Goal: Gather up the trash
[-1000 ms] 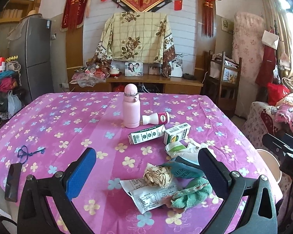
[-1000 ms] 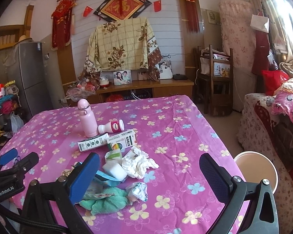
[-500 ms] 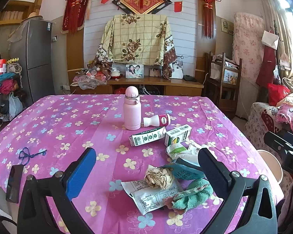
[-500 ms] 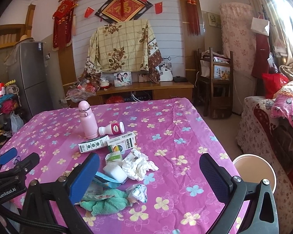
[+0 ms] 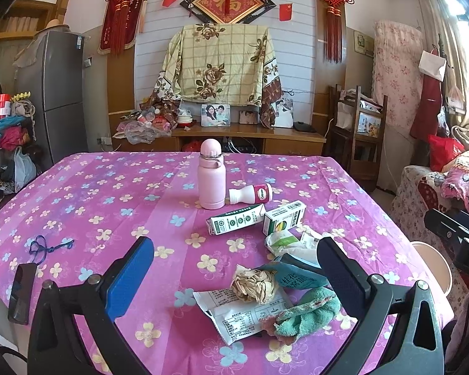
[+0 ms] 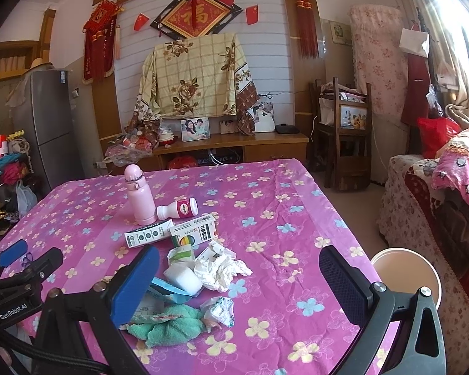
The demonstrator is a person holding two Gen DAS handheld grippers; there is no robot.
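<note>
Trash lies in a heap on the pink flowered tablecloth [image 5: 93, 193]: a crumpled brown paper ball [image 5: 254, 285], a printed white wrapper [image 5: 237, 312], a teal packet [image 5: 292, 276], a green cloth [image 5: 309, 312], white crumpled tissue [image 6: 220, 268], two small cartons [image 5: 236, 218] [image 6: 194, 229] and a small bottle on its side [image 5: 251, 194]. My left gripper [image 5: 236, 278] hangs open above the near part of the heap. My right gripper [image 6: 234, 284] is open too, over the tissue and a small foil wrapper [image 6: 220, 311]. Neither holds anything.
A pink flask [image 5: 211, 175] stands upright behind the cartons. A round beige bin [image 6: 405, 273] sits on the floor off the table's right edge. A dark phone [image 5: 22, 292] and a blue cord [image 5: 45, 247] lie near the left edge. A sofa [image 6: 437, 193] stands at the right.
Both grippers have risen slightly and tilted, so the table and trash sit a little lower in each view. Nothing was picked up or moved.
</note>
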